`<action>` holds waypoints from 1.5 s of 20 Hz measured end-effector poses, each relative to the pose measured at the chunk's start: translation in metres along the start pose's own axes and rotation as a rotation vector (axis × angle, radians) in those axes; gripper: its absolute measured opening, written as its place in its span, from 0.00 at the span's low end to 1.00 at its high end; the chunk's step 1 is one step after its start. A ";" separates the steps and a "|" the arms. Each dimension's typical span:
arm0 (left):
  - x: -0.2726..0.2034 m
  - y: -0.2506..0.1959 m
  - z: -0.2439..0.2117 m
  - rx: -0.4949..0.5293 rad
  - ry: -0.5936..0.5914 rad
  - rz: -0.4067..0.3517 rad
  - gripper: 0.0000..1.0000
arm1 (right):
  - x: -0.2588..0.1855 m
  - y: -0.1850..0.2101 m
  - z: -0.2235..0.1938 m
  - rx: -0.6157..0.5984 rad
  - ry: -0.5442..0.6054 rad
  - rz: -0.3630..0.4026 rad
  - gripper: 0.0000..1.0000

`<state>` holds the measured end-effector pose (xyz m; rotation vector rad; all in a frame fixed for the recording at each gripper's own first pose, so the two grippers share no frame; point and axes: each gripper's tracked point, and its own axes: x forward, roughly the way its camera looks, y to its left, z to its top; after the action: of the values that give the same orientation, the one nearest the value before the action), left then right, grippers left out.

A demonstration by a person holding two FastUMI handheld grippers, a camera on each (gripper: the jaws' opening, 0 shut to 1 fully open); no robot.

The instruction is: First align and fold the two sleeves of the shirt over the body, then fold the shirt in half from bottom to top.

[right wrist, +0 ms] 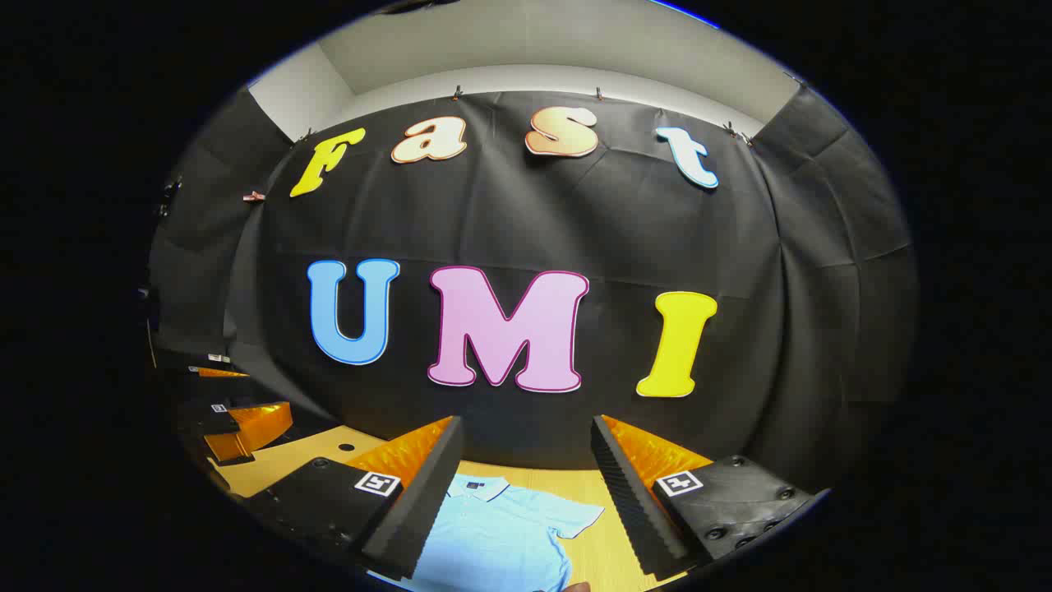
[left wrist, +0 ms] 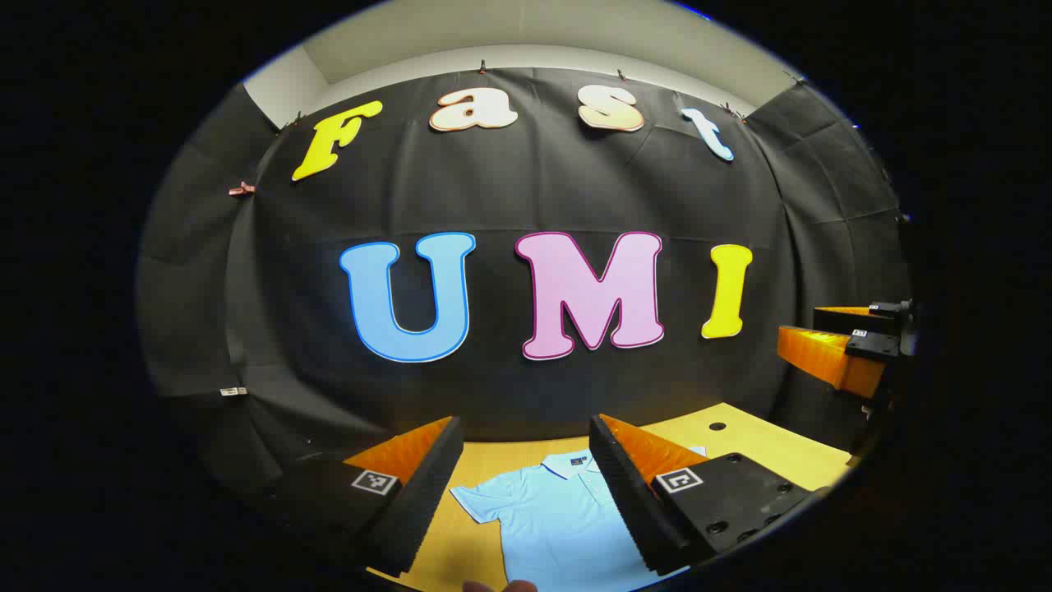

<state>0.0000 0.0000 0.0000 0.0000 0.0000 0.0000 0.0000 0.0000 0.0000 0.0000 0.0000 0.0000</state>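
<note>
Both jaws stand wide apart with nothing between them: the left gripper [left wrist: 524,485] and the right gripper [right wrist: 526,493] hang above the wooden table [left wrist: 764,448], apart from the light blue polo shirt [left wrist: 559,518], which lies flat, sleeves spread, collar toward the booth wall.

Wooden table [left wrist: 764,448] with a small round hole [left wrist: 717,427], light blue polo shirt [left wrist: 551,518] laid flat on it, collar toward the wall
</note>
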 end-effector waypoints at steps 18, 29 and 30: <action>0.003 0.005 -0.007 0.002 0.012 0.007 0.98 | 0.007 0.005 -0.010 0.000 0.029 0.012 0.97; 0.006 0.000 -0.017 0.008 0.043 0.025 0.98 | 0.097 -0.051 -0.126 0.030 0.366 -0.048 0.96; 0.006 0.000 -0.018 0.009 0.046 0.030 0.98 | 0.110 -0.057 -0.149 0.047 0.425 -0.050 0.97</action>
<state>0.0062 0.0000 -0.0176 0.0092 0.0455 0.0295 0.1098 -0.0571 -0.1493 0.0467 0.4249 -0.0503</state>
